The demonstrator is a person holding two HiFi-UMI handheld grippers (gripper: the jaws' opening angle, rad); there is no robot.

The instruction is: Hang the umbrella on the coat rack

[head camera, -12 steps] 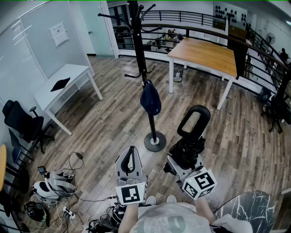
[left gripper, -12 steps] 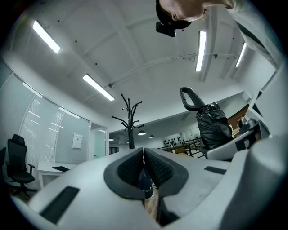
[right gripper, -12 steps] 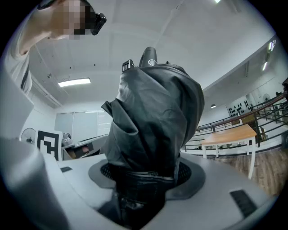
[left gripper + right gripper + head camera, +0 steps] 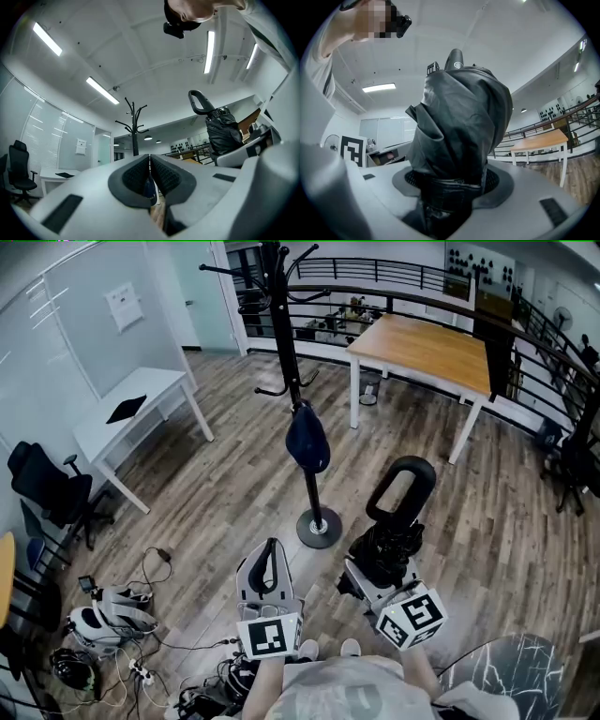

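**A:** Where's the umbrella right now?

**B:** It's in my right claw. The pads are clamped on the folded black canopy near its strap. In the head view the looped handle points away from me, toward the coat rack.

**A:** Is it touching the rack?

**B:** No, it's apart from it. The rack stands on the wood floor ahead of me, and its round base lies just beyond the handle. A dark blue thing hangs partway down the pole. I can't tell what it is.

**A:** And your left claw?

**B:** It's clenched on nothing. The two pads sit together with only a thin slit between them. It's beside the right one, lower left in the head view, tipped slightly upward.

**A:** What else is around?

**B:** A wooden-topped table stands by the black railing to the right. A white table is on the left, with an office chair near it. Cables and headsets lie on the floor by my left side.
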